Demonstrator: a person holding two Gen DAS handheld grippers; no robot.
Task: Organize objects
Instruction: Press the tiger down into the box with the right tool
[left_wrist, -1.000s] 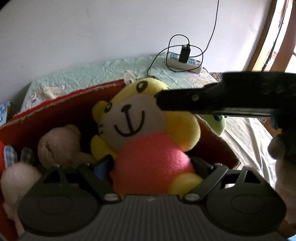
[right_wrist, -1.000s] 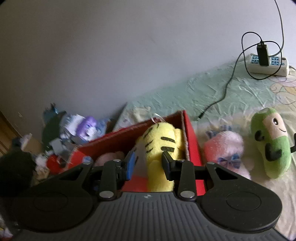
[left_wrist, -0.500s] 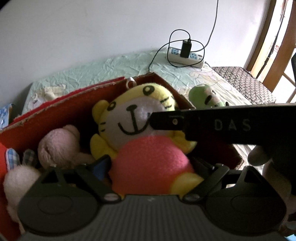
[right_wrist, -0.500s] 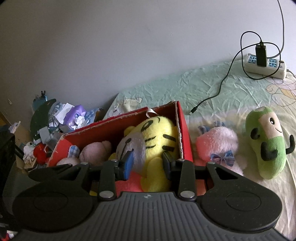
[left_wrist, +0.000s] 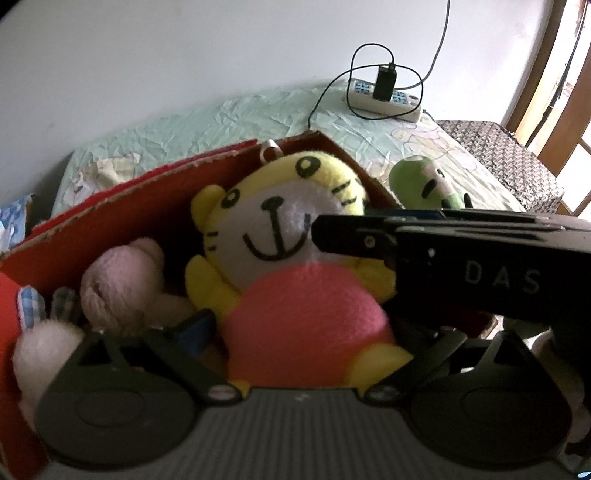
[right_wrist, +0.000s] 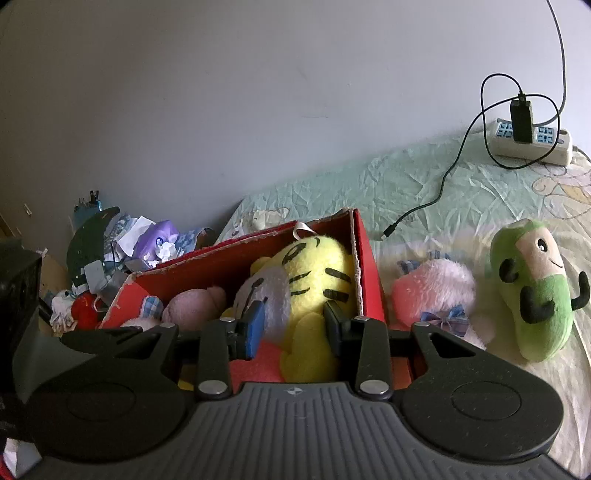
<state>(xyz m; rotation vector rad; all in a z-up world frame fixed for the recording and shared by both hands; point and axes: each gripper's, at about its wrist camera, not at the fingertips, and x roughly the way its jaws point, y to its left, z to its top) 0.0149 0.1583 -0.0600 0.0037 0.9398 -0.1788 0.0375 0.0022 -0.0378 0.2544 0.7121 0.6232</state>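
A bed (right_wrist: 461, 192) with a crumpled pale green sheet stands against a plain white wall, a power strip (right_wrist: 532, 144) near its far edge. A red box (right_wrist: 364, 273) sits on the bed, and a yellow tiger toy (left_wrist: 295, 258) in a pink shirt lies inside it at the right end, beside a pink bear (left_wrist: 122, 280). The left hand-held gripper (left_wrist: 306, 332) is opening, its fingers wide on either side of the tiger's body. The right hand-held gripper (right_wrist: 293, 325) is closed on the tiger's arm. Outside the box, on the sheet, lie a pink plush (right_wrist: 436, 291) and a green plush (right_wrist: 532, 288)
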